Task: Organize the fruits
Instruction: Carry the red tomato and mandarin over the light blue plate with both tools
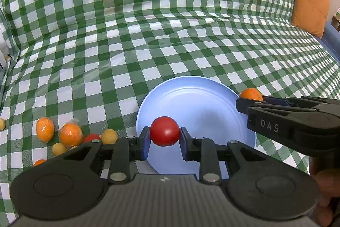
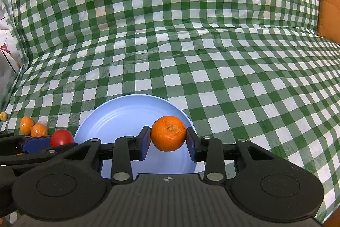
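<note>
My left gripper (image 1: 164,134) is shut on a red tomato (image 1: 164,131) and holds it over the near left rim of a light blue plate (image 1: 201,103). My right gripper (image 2: 168,138) is shut on an orange mandarin (image 2: 168,133) and holds it over the right side of the same plate (image 2: 119,120). The mandarin (image 1: 250,94) and the right gripper also show at the right of the left wrist view. The red tomato (image 2: 61,137) shows at the left of the right wrist view. The plate holds no fruit.
Loose fruit lies on the green checked cloth left of the plate: wrapped oranges (image 1: 70,134) (image 1: 44,128), small yellow fruits (image 1: 109,136) (image 1: 59,149) and another red one (image 1: 91,138). An orange cushion (image 1: 310,1) stands at the far right.
</note>
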The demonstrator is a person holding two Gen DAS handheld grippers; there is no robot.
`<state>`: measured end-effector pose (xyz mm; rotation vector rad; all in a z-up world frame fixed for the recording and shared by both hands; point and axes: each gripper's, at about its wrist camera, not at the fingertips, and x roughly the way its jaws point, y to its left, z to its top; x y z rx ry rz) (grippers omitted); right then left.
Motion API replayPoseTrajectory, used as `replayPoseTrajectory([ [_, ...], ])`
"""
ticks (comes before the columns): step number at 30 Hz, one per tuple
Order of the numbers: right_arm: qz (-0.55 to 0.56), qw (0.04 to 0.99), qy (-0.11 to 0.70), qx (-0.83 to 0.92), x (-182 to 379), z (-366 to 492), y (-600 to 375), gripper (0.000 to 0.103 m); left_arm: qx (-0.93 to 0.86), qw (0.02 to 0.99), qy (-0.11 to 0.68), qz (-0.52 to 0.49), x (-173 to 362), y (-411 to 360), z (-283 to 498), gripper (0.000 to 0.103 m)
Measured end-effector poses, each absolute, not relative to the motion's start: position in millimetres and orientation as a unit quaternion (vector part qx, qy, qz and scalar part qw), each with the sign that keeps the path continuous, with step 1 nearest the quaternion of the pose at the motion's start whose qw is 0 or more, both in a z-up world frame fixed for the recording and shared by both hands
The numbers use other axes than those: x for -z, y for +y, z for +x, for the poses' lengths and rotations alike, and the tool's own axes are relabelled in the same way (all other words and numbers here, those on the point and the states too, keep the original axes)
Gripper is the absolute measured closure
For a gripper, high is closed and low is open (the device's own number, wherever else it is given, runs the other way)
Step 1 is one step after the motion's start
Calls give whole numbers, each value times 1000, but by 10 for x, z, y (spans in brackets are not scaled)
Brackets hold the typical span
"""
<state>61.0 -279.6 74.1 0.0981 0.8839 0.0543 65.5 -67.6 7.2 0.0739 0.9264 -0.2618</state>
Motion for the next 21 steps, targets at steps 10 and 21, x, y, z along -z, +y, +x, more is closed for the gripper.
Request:
replayPoseTrajectory([
  [10,44,902,429,-30,-742,615,-2802,65,127,884,447,36,-74,-690,641,71],
  [21,43,902,429,-33,-739,621,-2802,65,127,884,449,36,-59,-722,638,71],
])
